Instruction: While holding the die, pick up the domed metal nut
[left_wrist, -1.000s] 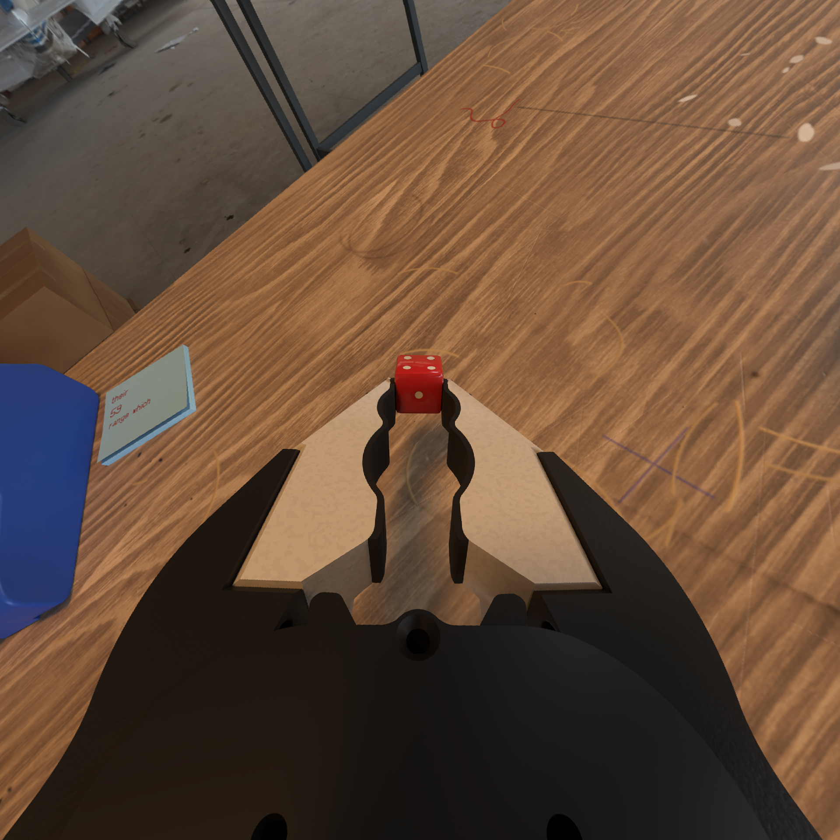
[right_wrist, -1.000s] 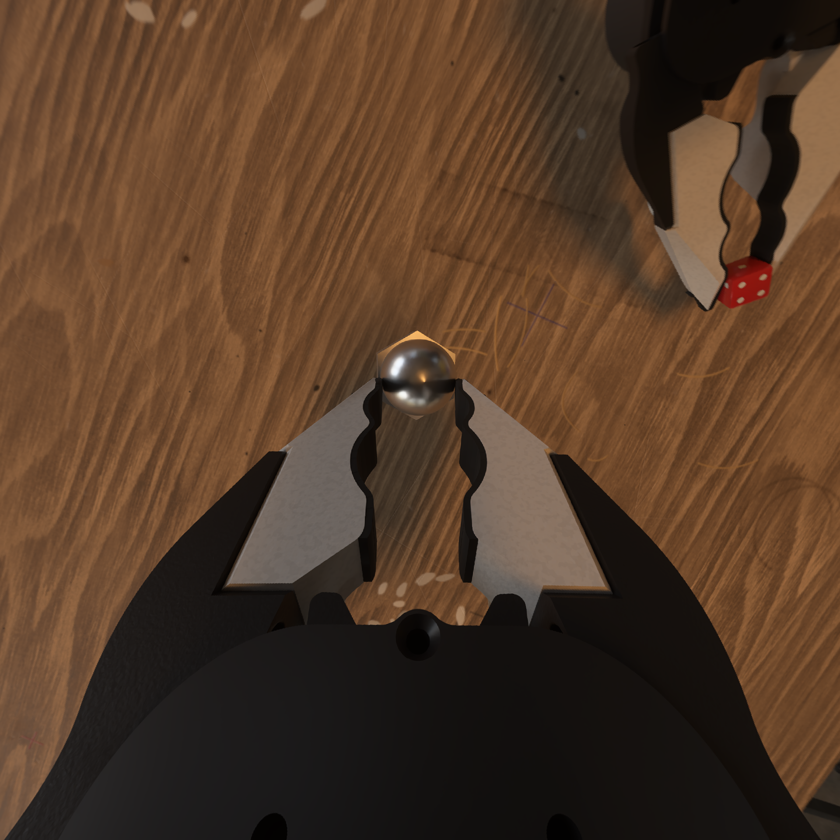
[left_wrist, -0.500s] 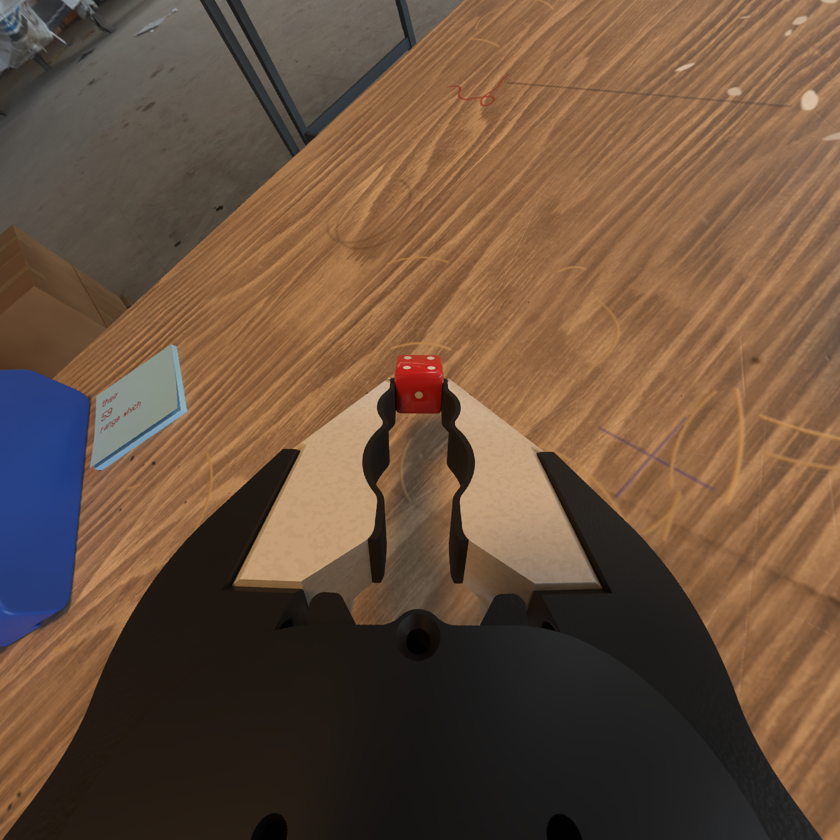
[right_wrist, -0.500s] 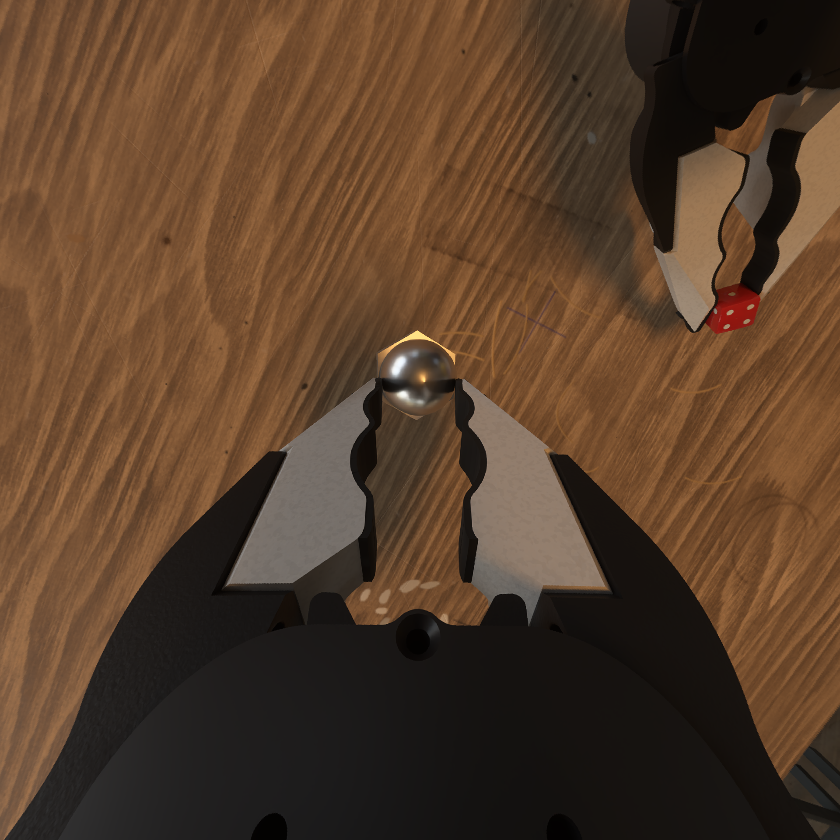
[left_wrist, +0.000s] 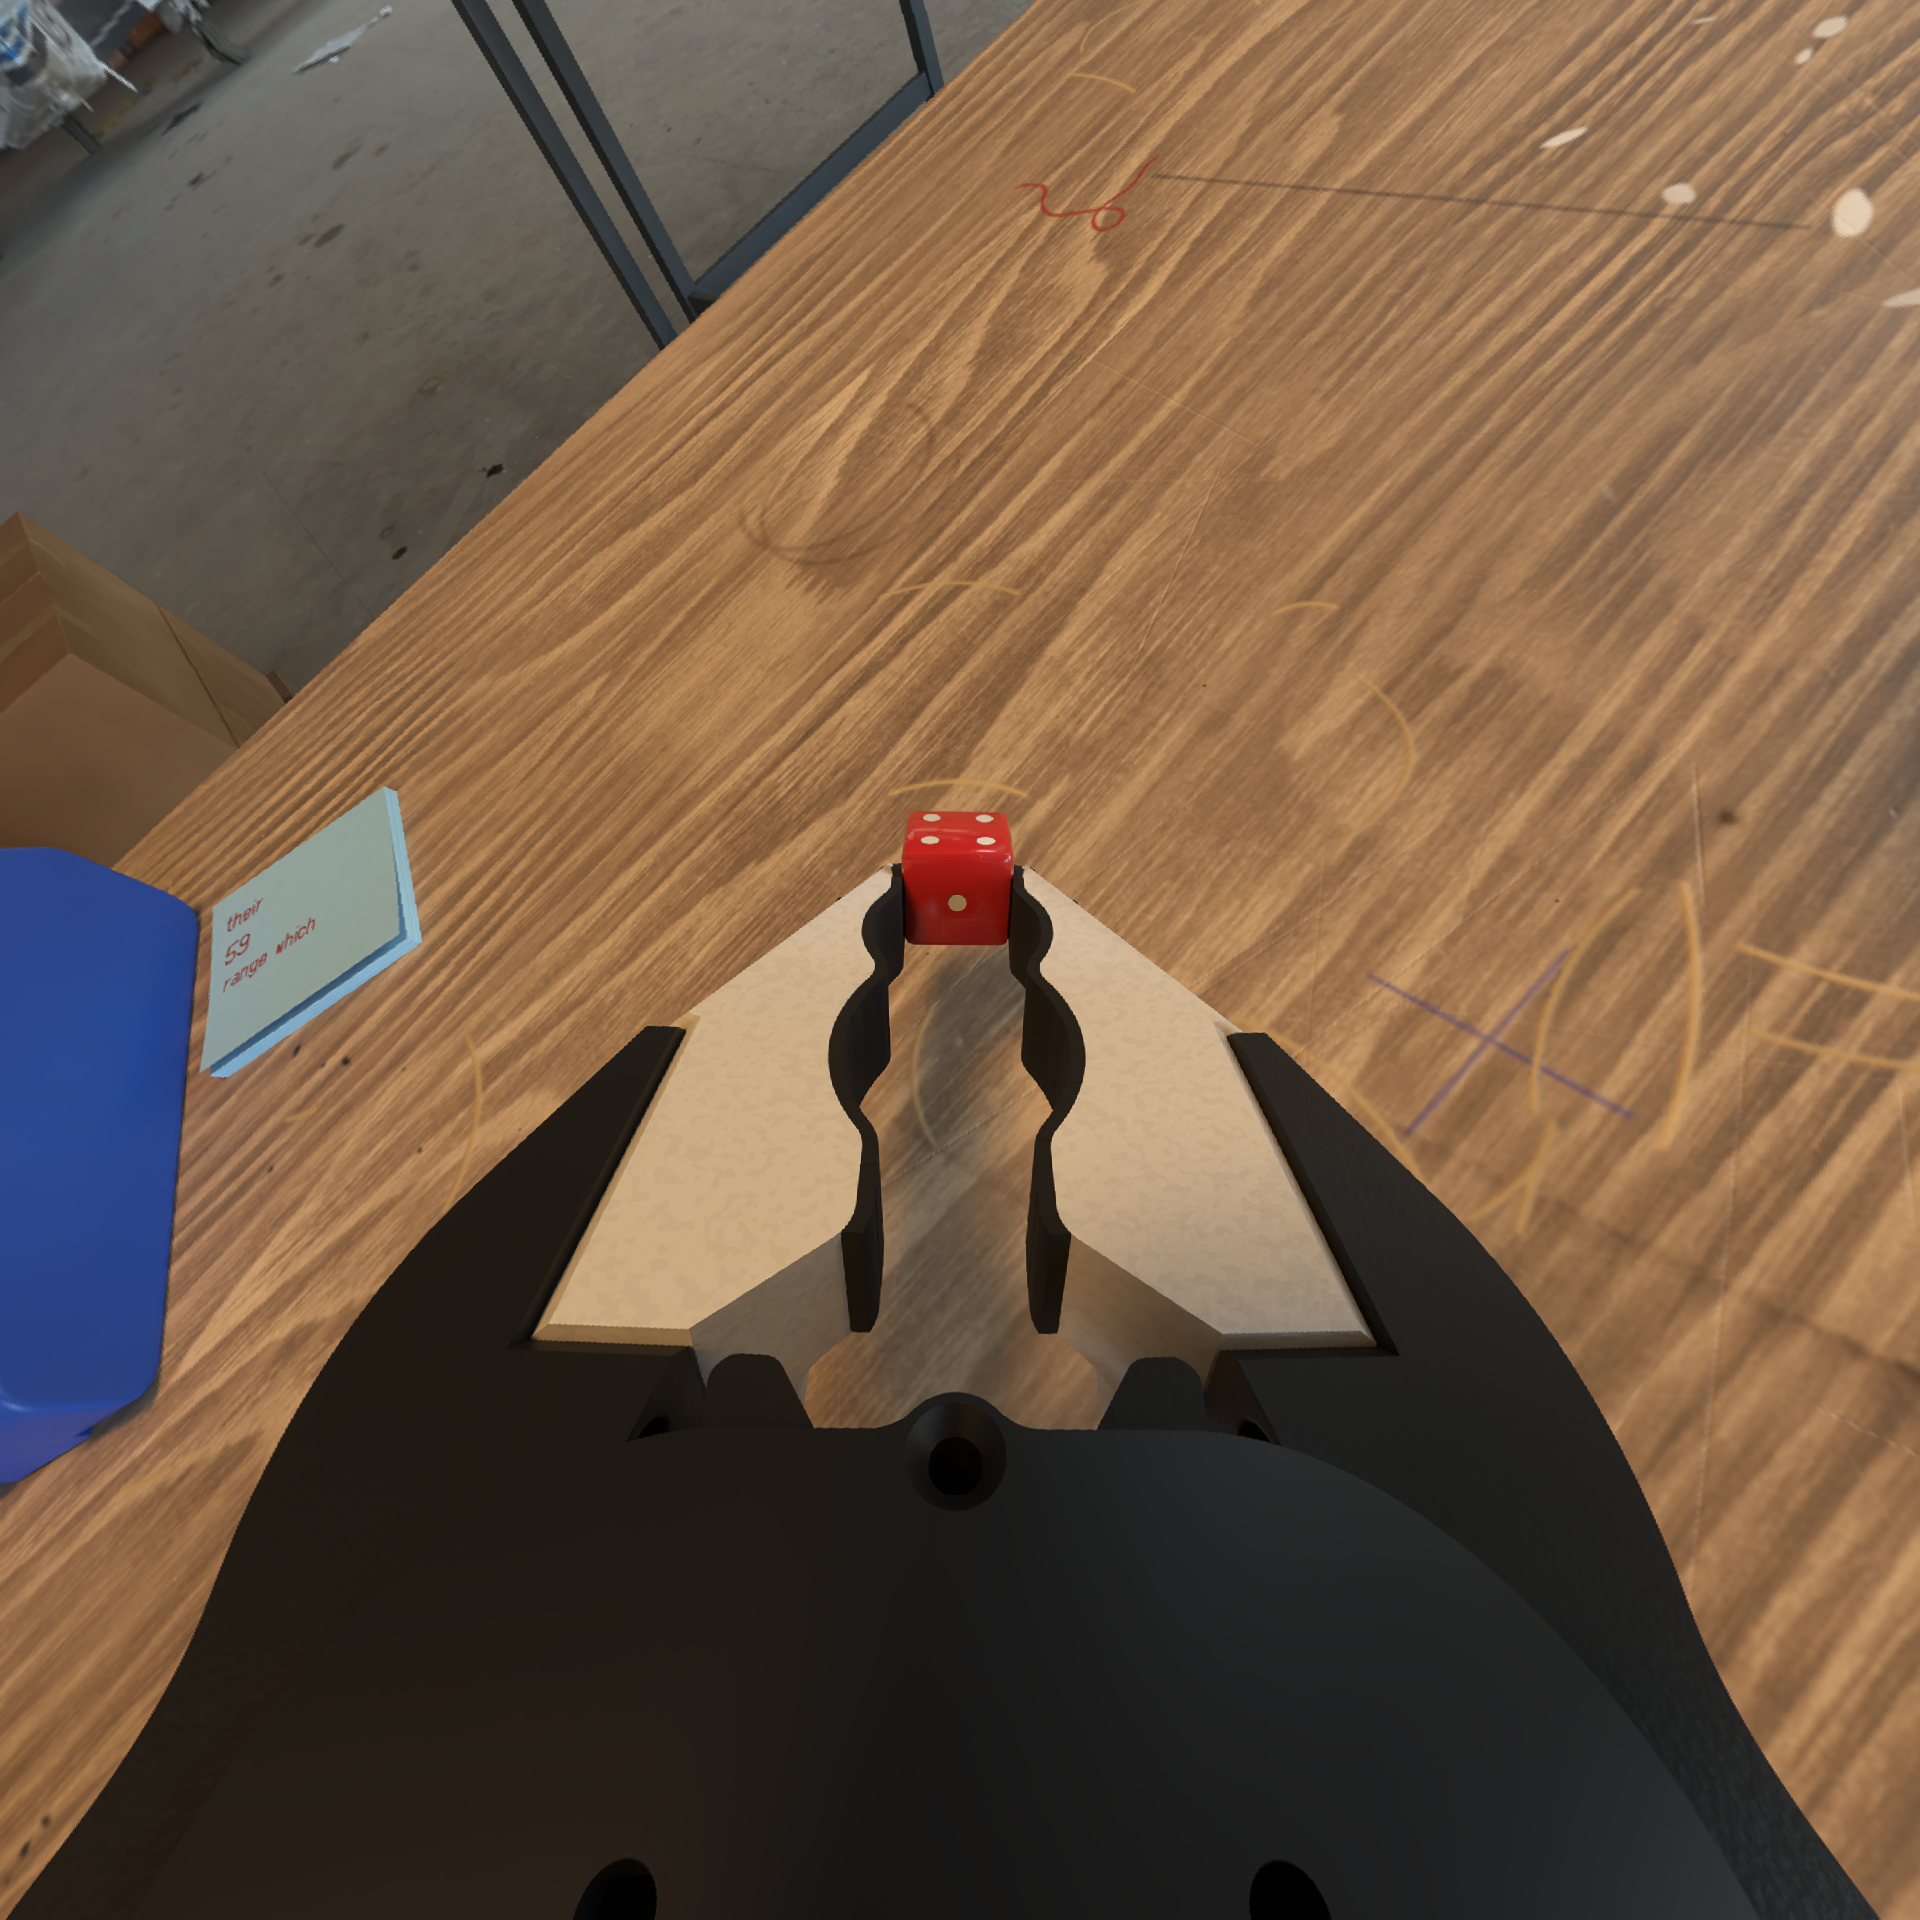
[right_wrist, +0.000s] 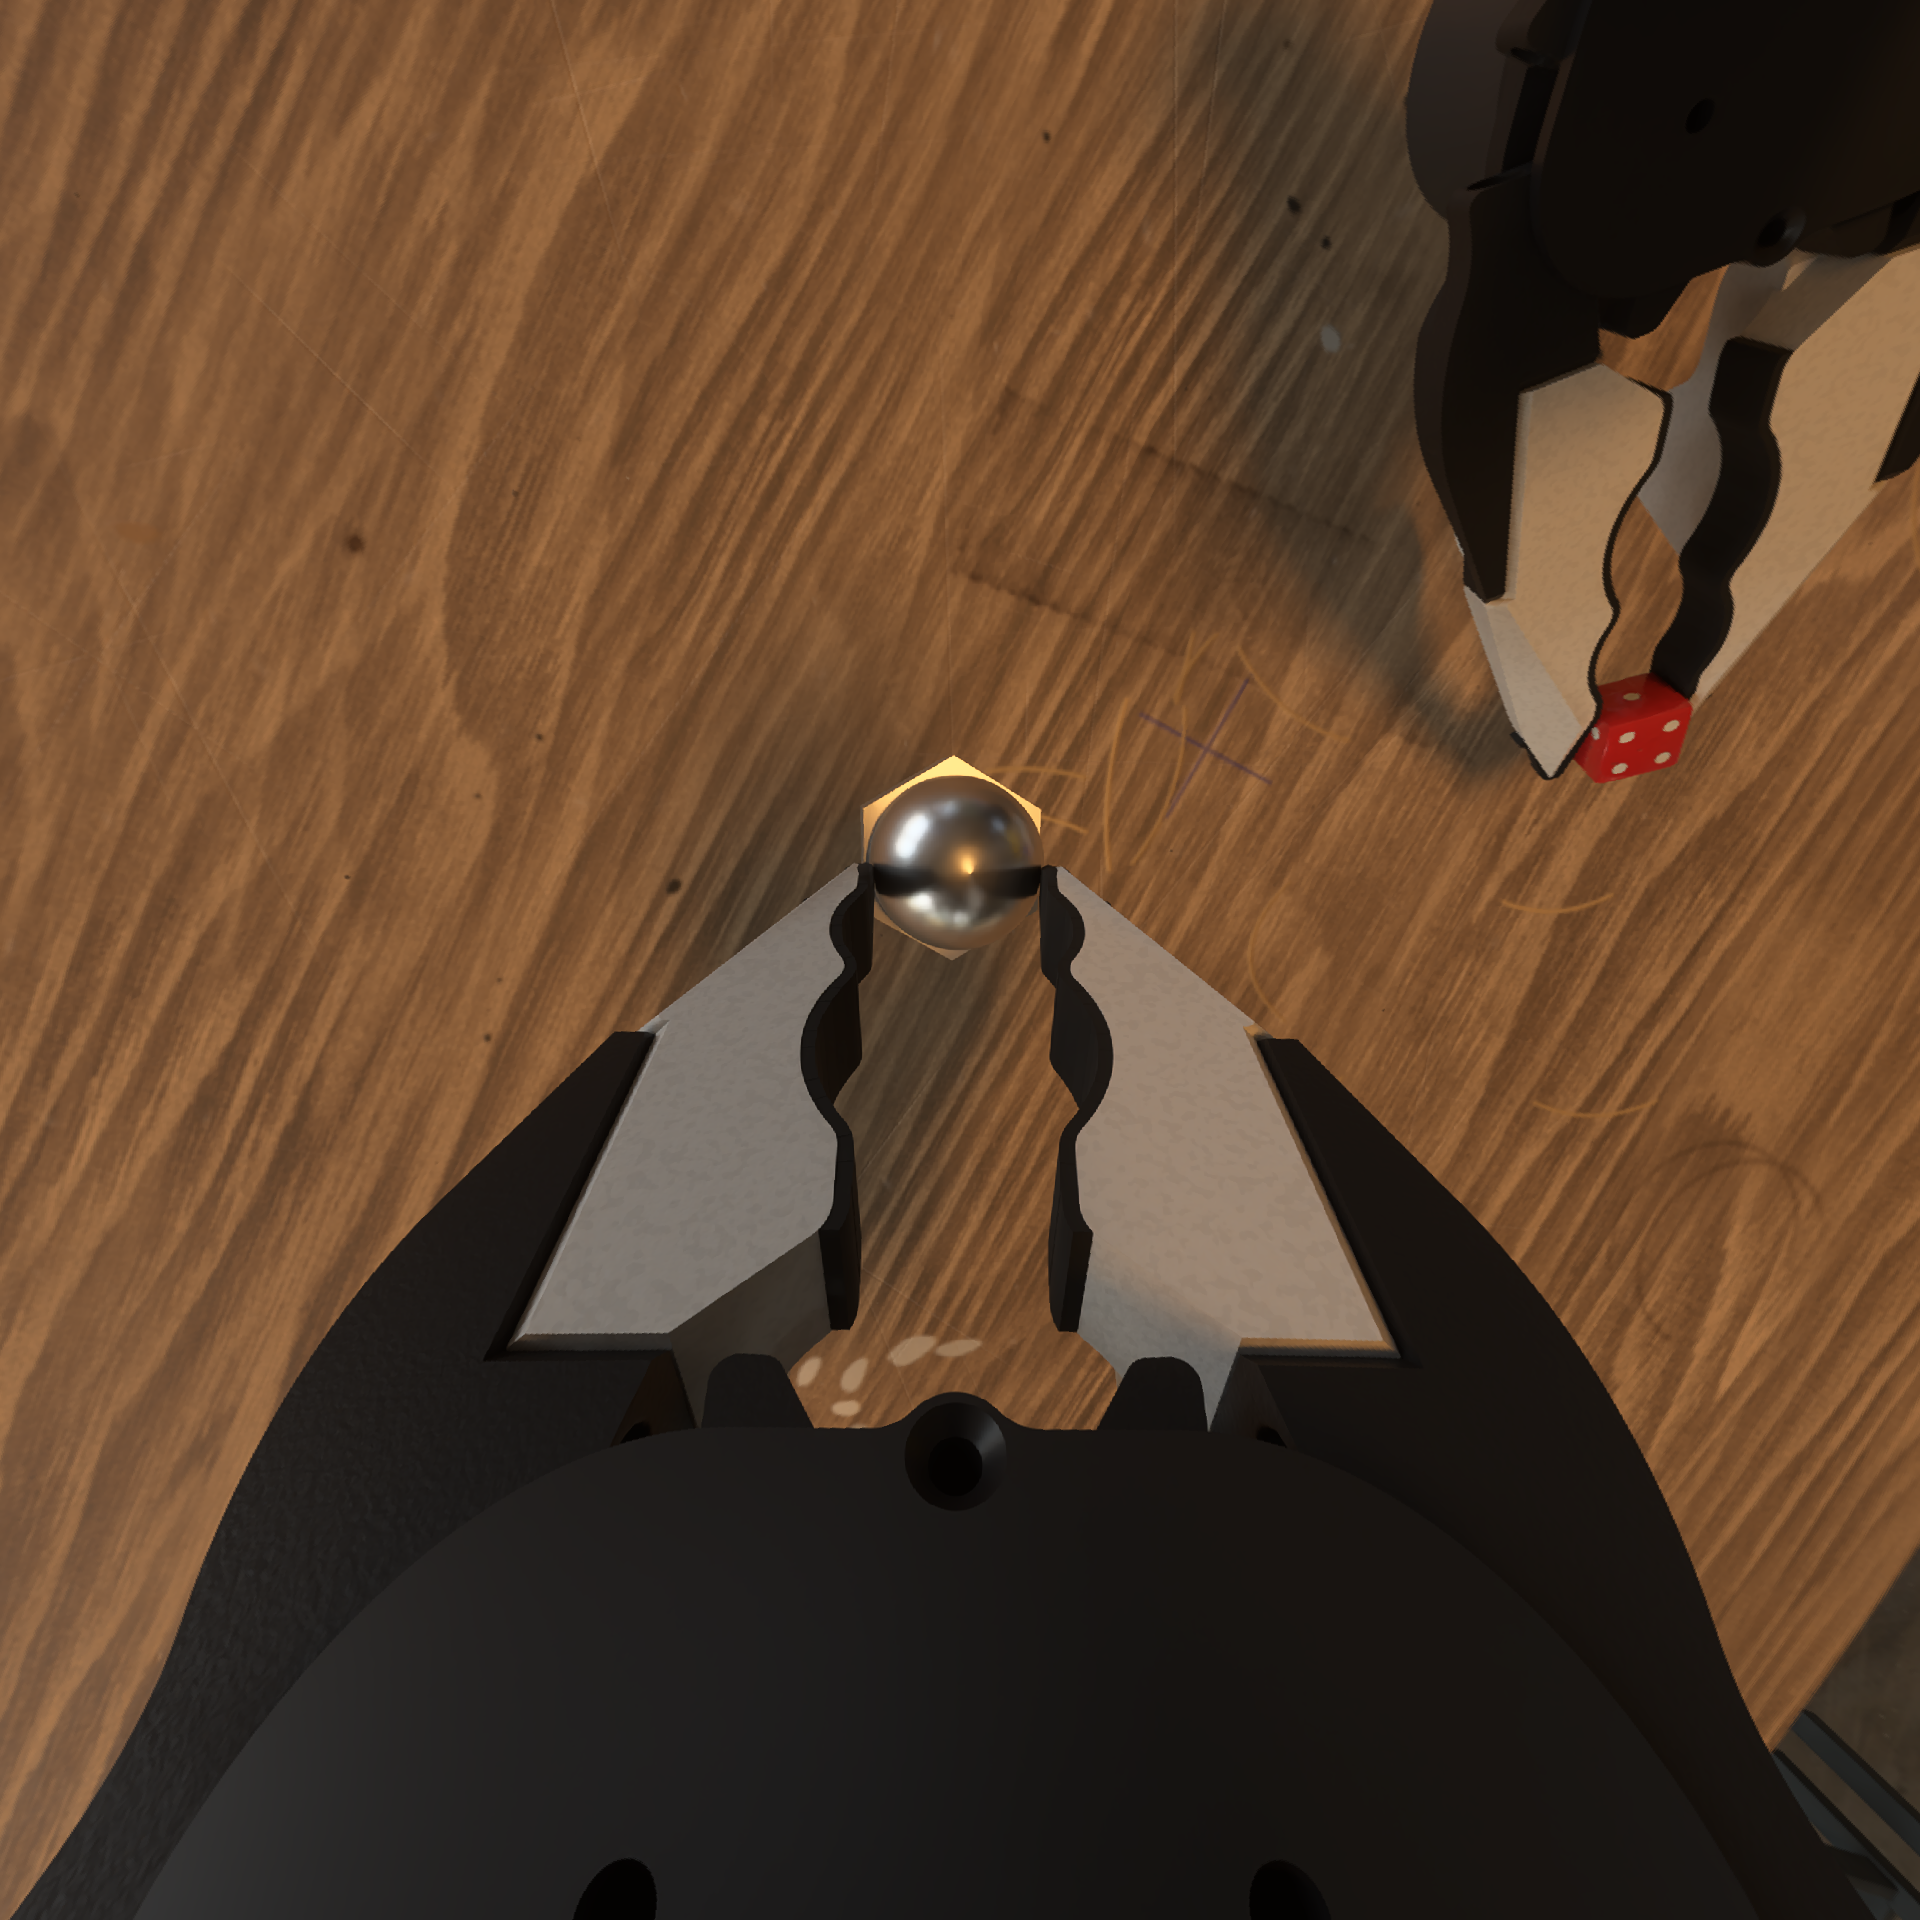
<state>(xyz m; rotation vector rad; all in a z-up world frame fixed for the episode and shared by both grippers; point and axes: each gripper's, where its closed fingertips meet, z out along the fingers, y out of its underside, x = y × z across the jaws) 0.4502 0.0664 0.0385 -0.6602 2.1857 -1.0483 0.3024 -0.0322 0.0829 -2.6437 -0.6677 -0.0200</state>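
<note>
Over the wooden table (left_wrist: 1351, 520), the left gripper (left_wrist: 957, 883) held the red die (left_wrist: 957, 878) pinched between its fingertips, clear of the surface as judged from the shadow beneath it in the right wrist view. At the table's left edge lay a pale blue card (left_wrist: 312, 930) beside a blue container (left_wrist: 83, 1143); neither was involved.

Right gripper (right_wrist: 954, 883): fingers closed narrowly on the domed metal nut (right_wrist: 954, 868), tips bearing on opposite sides of the hex base, polished dome facing the camera. Whether the nut had left the wood could not be told from this view.

Step in hand, by my judgement: securing and raising the nut. Next move calls for a straight lift with steady grip, since the smooth metal may slip. Left gripper (right_wrist: 1621, 717) sat well apart to the right, so no clash expected.
</note>
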